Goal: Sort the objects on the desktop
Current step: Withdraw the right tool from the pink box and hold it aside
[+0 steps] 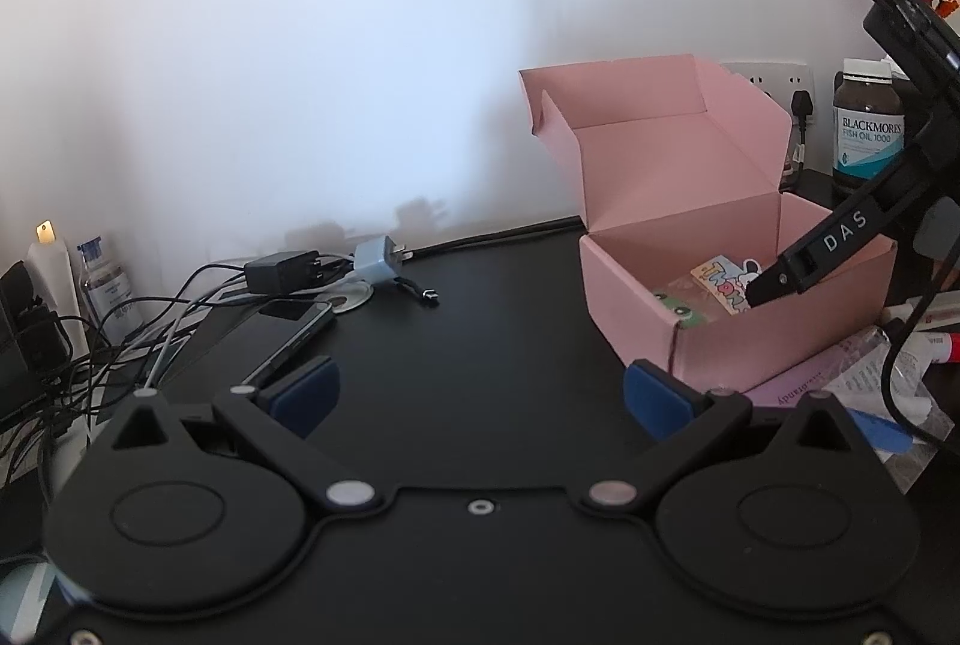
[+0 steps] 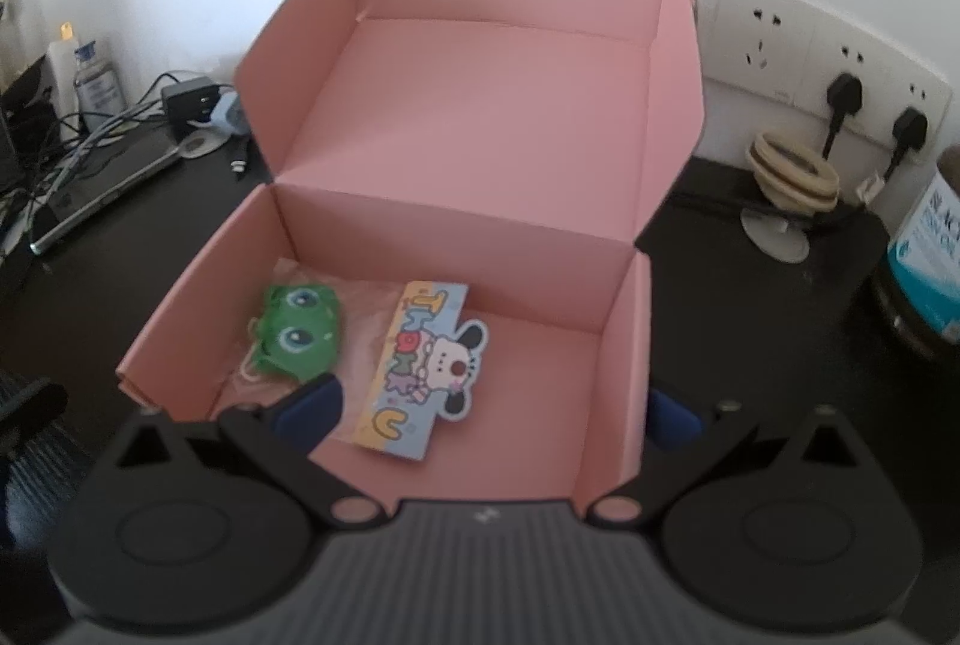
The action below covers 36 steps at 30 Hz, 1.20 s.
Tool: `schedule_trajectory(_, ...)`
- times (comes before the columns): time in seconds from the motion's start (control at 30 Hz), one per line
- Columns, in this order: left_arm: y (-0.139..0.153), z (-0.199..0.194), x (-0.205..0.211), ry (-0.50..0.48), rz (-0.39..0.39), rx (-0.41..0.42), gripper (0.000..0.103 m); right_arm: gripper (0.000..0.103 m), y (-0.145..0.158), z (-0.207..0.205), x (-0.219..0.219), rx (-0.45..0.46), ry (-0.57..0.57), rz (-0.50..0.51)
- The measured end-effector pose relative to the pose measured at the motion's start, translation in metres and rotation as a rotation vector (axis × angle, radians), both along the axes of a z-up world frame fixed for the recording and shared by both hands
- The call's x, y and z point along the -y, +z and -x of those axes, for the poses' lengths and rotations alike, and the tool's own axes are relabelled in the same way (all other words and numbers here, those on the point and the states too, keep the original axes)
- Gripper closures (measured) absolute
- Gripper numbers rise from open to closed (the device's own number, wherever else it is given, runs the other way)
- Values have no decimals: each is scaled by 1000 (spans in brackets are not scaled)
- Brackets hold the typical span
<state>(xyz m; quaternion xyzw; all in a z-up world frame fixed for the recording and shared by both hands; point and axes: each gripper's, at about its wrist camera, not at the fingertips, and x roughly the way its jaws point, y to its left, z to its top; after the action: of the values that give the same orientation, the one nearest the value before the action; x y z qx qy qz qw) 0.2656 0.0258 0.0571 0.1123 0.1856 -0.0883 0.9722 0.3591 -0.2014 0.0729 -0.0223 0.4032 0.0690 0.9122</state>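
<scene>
The pink box (image 2: 456, 249) is seen open under the right gripper (image 2: 492, 411), whose fingers (image 2: 312, 405) are spread wide and empty, one inside the box above a green frog toy (image 2: 297, 333) and a cartoon dog card (image 2: 420, 369), the other outside its wall. The left gripper (image 1: 480, 399) is held with fingers (image 1: 306, 393) released over the bare black surface (image 1: 474, 333), the box (image 1: 720, 321) being just beyond its right finger and chargers (image 1: 288, 270) farther ahead to the left.

Card (image 2: 414, 375) in box (image 2: 618, 393) (beside toy (image 2: 297, 333))
</scene>
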Motion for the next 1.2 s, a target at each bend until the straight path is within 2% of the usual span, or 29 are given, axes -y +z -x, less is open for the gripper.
schedule_trajectory(0.1, 0, 0, 1, -3, -6, 0, 0, 1, -1, 5, -4, -9, -17, -21)
schedule_trajectory(0.3, 1, 0, 0, -2, 1, 3, 0, 1, -1, 13, -7, 1, 54, -25)
schedule_trajectory(0.47, 0, 0, 0, -3, -4, 2, 0, 1, -1, 19, -11, -2, 39, -34)
schedule_trajectory(0.67, 0, -2, -1, -2, 2, -5, 0, 1, 15, 27, -7, 101, 2, -61)
schedule_trajectory(0.9, 3, -3, -3, -10, 21, -14, 0, 1, 25, 41, 19, 148, 14, -97)
schedule_trajectory(1.2, 1, -7, -6, -7, 40, -45, 0, 1, 19, 94, 79, 260, 1, -265)
